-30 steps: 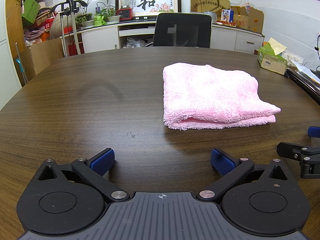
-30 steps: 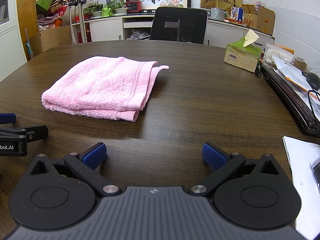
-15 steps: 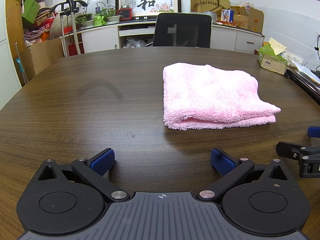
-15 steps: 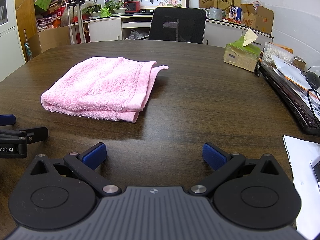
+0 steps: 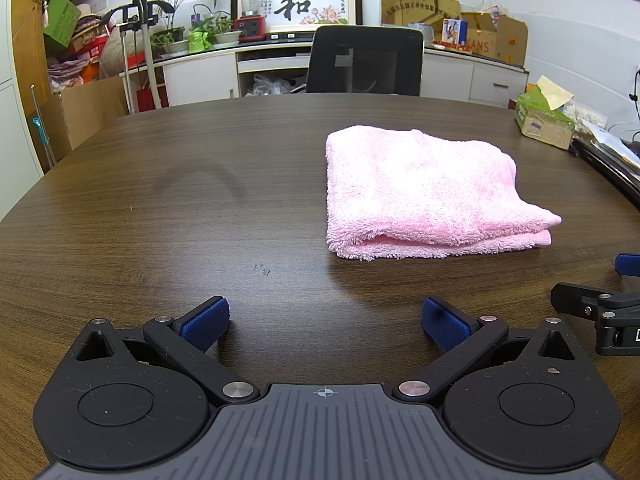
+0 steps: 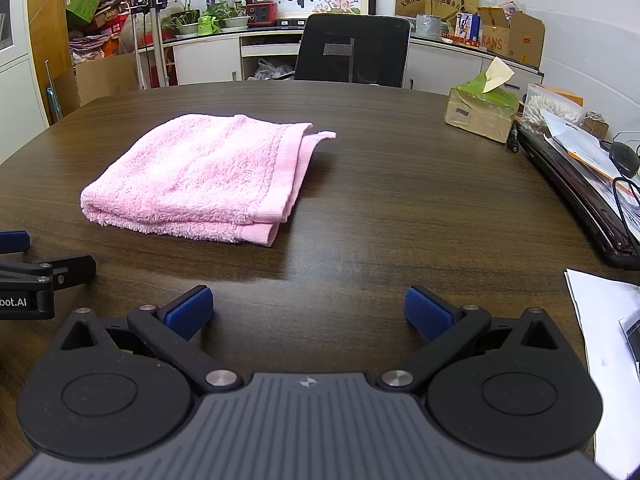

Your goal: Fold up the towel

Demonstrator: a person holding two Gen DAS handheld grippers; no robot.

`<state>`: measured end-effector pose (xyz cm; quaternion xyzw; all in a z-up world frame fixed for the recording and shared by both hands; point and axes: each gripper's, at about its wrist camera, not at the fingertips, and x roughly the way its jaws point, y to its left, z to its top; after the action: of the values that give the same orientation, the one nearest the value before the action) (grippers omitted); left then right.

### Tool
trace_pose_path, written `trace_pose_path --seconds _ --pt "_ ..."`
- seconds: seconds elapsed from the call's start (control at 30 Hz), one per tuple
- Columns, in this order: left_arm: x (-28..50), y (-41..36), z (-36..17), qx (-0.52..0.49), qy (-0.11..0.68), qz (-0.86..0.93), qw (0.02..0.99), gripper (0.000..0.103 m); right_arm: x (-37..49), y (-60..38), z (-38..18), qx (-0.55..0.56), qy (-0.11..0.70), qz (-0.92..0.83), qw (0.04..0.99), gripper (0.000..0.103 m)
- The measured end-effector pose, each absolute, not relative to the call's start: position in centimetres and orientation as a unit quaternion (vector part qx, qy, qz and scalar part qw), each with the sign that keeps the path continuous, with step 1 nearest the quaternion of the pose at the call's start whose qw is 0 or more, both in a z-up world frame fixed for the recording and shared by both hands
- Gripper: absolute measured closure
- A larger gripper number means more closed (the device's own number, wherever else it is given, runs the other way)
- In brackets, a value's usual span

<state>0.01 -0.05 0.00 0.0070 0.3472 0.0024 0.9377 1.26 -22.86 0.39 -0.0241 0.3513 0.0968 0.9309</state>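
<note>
Folded pink towel (image 5: pixel 424 196) lies ahead of the released left gripper (image 5: pixel 325 324) and right gripper (image 6: pixel 309 308), both empty, apparently finished.

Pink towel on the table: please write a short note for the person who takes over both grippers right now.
Left gripper: jaws open, holding nothing, low over the table, short of the towel.
Right gripper: jaws open, holding nothing, also short of the towel.
Pink towel: lies folded in layers on the dark wooden table, ahead of both grippers, right of the left one and left of the right one. Its hemmed edges face the right side; one far corner sticks out a little.
Done: the towel appears folded already.
Left: perhaps one more fold or tidying the loose corner; I cannot tell if more is wanted.
</note>
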Motion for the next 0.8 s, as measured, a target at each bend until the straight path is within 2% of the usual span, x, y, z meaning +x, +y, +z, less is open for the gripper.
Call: trace_pose_path --seconds 0.8 --pt "0.08 0.27 0.10 0.010 0.347 -0.008 0.938 0.000 1.24 -22.81 0.39 -0.024 0.351 0.097 0.931 0.000"
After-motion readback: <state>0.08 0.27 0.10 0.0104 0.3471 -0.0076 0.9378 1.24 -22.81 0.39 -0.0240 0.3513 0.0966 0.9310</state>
